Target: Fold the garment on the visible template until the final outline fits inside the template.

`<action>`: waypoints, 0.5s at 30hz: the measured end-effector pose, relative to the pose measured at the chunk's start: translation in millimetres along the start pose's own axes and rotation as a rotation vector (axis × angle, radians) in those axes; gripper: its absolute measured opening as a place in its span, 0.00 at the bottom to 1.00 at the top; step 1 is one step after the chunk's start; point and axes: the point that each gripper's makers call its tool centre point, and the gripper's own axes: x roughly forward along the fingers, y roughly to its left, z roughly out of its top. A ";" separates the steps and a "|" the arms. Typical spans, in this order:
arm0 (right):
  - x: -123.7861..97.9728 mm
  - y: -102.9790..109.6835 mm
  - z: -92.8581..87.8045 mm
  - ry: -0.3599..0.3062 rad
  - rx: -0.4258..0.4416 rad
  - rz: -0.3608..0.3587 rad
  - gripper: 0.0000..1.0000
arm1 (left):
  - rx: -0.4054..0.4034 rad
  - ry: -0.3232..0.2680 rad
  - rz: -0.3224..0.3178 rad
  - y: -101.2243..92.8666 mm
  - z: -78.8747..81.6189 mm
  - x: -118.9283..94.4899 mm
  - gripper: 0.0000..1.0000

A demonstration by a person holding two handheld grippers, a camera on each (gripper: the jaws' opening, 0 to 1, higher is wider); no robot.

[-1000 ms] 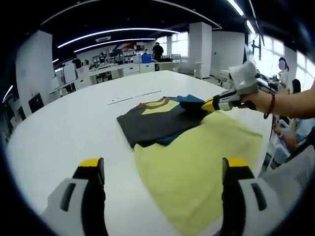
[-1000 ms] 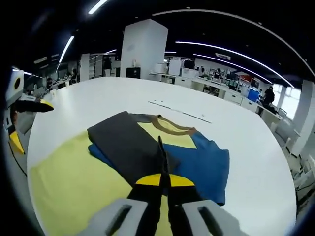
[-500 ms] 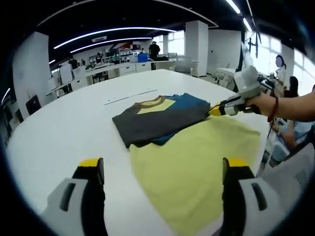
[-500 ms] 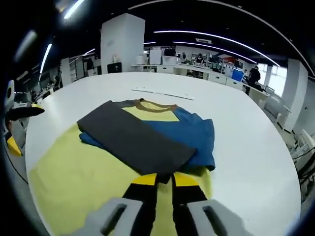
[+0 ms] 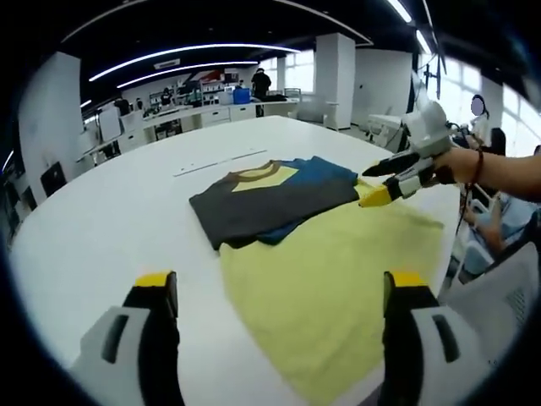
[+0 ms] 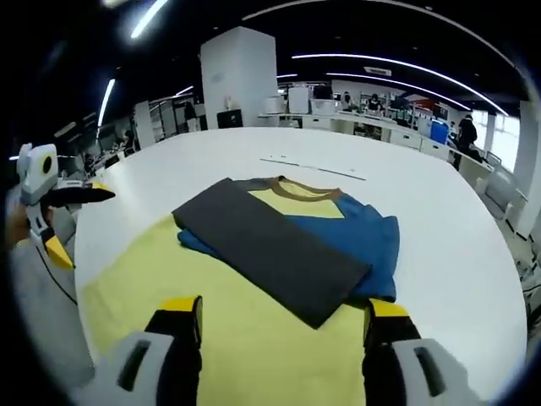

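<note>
A folded shirt (image 5: pixel 270 199) with a dark grey panel on top, blue and yellow parts and a brown collar lies on the far end of a yellow template cloth (image 5: pixel 338 279) on a white table (image 5: pixel 110 220). My left gripper (image 5: pixel 281 288) is open, low over the near end of the cloth. My right gripper (image 5: pixel 372 180) hovers open just right of the shirt's edge. In the right gripper view the shirt (image 6: pixel 287 237) lies just beyond my open right gripper (image 6: pixel 283 309), over the template (image 6: pixel 152 279). The left gripper (image 6: pixel 74 222) stands open at the table's left edge.
A thin strip (image 5: pixel 215 162) lies on the table beyond the shirt, also seen as a strip (image 6: pixel 313 167) in the right gripper view. A person's arm (image 5: pixel 499 173) reaches in from the right. Desks, columns and people fill the room behind.
My right gripper went from shut on the dark grey fold over the shirt to open, letting it go and drawing back off the shirt. The left gripper stayed open.
</note>
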 end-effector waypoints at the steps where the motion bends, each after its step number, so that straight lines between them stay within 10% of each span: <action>1: -1.8 5.4 0.3 0.001 0.004 0.034 0.86 | -0.003 0.003 -0.006 -0.7 -0.9 0.3 0.99; 15: -38.1 28.5 -16.9 0.046 -0.083 0.223 1.00 | 0.011 0.043 -0.096 -10.6 -18.3 0.8 0.99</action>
